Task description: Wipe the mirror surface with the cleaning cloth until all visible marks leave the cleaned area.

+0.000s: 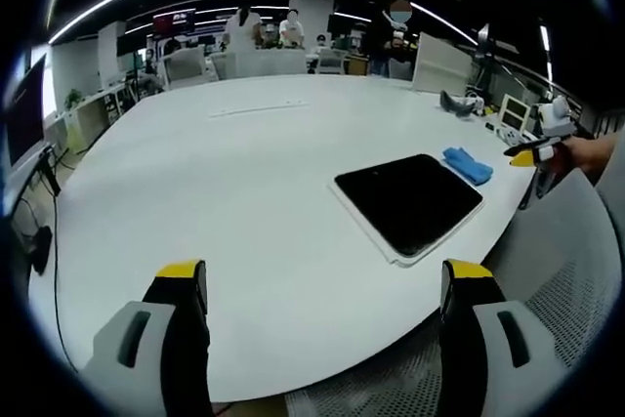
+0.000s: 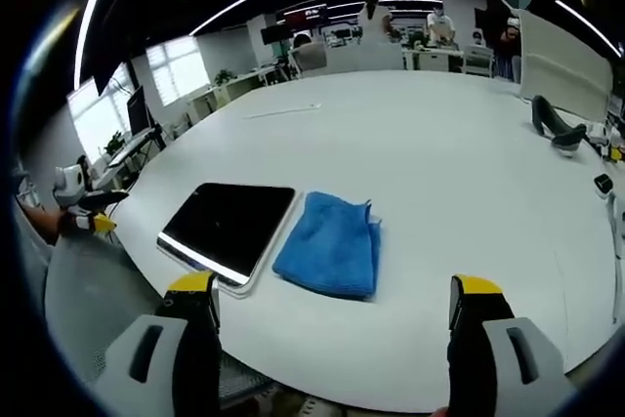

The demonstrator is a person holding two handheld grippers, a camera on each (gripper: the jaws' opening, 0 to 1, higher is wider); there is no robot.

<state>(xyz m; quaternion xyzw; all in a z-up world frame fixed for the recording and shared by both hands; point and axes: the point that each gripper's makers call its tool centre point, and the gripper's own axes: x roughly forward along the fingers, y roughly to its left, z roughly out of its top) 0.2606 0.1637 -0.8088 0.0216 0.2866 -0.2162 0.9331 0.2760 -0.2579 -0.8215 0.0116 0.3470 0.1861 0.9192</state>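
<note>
Right gripper view, cloth (image 2: 329, 245) touching mirror (image 2: 227, 228), black shoe (image 2: 555, 126)

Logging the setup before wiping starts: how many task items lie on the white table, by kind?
Mirror: 1
Blue cleaning cloth: 1
Total: 2, lying side by side on the white table, neither held by a hand-held gripper.

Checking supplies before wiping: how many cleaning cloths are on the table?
1. The blue cleaning cloth lies folded on the white table, right beside the mirror, ahead of the right gripper.
</note>
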